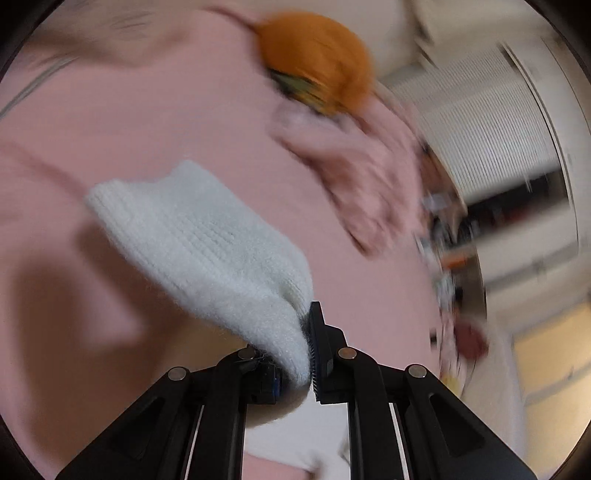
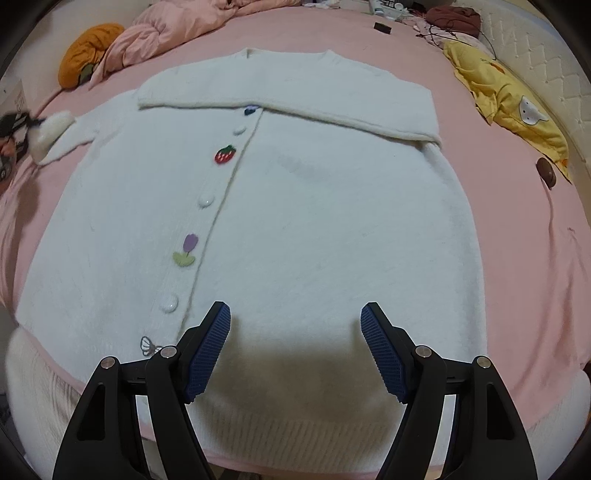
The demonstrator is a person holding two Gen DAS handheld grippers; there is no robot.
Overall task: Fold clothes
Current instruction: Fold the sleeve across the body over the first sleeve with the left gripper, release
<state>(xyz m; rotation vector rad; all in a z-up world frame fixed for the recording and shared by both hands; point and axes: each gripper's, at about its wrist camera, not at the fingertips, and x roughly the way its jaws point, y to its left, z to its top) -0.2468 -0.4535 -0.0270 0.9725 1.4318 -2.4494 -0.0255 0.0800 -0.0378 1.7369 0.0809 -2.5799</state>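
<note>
Motion blur is smearing the orange cushion (image 1: pixel 317 62) and clutter at the left wrist view's right, while the cardigan (image 2: pixel 295 221) hem is disappearing behind the right gripper (image 2: pixel 295 350).

A bed covered in a pink sheet (image 2: pixel 517 236) carries everything. A white knitted cardigan (image 2: pixel 295 221) lies flat across its middle, buttoned side up, one sleeve folded across the chest. A yellow garment (image 2: pixel 513 107) lies crumpled near the right edge, with a small brown round object (image 2: pixel 546 170) just beside it. An orange cushion (image 2: pixel 86 53) sits at the far left corner, touching a rumpled pink quilt (image 2: pixel 166 33). A dark red cloth (image 2: pixel 454 18) lies at the far edge.
</note>
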